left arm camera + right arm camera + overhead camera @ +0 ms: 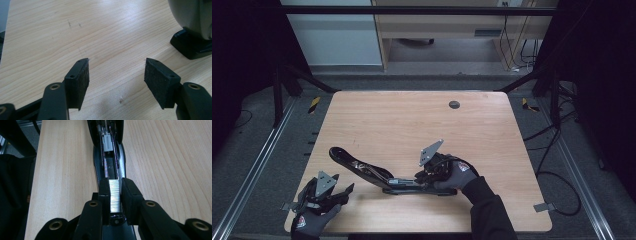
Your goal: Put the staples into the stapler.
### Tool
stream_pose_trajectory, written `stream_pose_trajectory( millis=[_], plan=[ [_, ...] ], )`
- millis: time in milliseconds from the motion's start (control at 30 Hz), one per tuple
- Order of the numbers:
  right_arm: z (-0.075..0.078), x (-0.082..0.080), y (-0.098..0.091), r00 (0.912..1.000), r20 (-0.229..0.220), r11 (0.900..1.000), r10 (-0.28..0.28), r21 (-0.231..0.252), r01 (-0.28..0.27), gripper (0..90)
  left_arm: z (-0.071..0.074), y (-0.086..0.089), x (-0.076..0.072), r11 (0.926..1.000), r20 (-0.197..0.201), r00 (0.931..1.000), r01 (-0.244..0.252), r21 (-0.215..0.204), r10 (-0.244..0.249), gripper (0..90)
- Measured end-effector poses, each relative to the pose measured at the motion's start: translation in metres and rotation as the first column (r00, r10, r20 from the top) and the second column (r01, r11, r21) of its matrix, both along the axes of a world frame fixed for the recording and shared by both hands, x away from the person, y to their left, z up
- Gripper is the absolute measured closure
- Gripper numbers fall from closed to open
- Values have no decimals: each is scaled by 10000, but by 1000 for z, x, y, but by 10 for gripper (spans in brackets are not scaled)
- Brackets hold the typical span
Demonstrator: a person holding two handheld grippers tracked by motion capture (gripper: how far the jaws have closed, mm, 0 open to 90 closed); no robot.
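Observation:
A black stapler point(362, 169) lies swung open on the wooden table point(412, 120), its lid arm reaching up to the left and its base near the front. My right gripper point(418, 180) sits over the base. In the right gripper view my right gripper point(115, 188) is shut on a silvery strip of staples point(115, 195), which rests in the near end of the stapler's magazine channel point(110, 160). My left gripper point(346, 194) rests near the front left corner, apart from the stapler. Its jaws stand wide open over bare wood point(116, 72), and a dark part of the stapler point(190, 45) shows at the upper right.
A round grey cable hole point(454, 104) sits near the table's far edge. Black frame posts point(278, 95) and cables point(557, 145) stand on the floor at both sides. A person's dark sleeve point(487, 210) comes in at the front right.

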State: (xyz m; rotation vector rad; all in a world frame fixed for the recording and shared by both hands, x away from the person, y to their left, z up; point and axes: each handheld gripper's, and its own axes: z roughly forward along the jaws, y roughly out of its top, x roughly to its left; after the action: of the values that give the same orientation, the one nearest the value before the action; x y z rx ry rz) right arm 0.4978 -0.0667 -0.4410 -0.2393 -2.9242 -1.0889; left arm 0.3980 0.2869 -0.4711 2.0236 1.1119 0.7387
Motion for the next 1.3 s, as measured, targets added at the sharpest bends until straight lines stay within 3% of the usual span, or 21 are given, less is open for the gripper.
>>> stream_pose_trajectory(
  millis=[433, 700, 900, 1067, 1167, 1300],
  plan=[
    [-1, -1, 1, 9999, 71, 9998, -124, -148, 125, 774, 0, 0, 0, 10000, -2, 10000, -1, -2, 1, 365],
    [0, -1, -2, 9996, 110, 9996, -269, 16, 269, 744, 0, 0, 0, 10000, -4, 10000, -2, -12, 2, 365],
    [4, -3, -4, 9973, 190, 9971, -704, 313, 698, 737, 0, 0, 0, 10000, 11, 10000, -14, -17, 14, 364],
    [6, -7, -9, 9922, 193, 9911, -1234, 522, 1223, 780, 0, 0, 0, 10000, 14, 10000, -18, -13, 18, 364],
    [8, -11, -13, 9852, 186, 9842, -1704, 511, 1693, 857, 0, -1, -1, 10000, 13, 10000, -14, 1, 14, 364],
    [9, -14, -16, 9835, 245, 9830, -1791, 448, 1779, 900, 1, -1, -1, 10000, 23, 10000, -14, 1, 14, 363]
  ],
)
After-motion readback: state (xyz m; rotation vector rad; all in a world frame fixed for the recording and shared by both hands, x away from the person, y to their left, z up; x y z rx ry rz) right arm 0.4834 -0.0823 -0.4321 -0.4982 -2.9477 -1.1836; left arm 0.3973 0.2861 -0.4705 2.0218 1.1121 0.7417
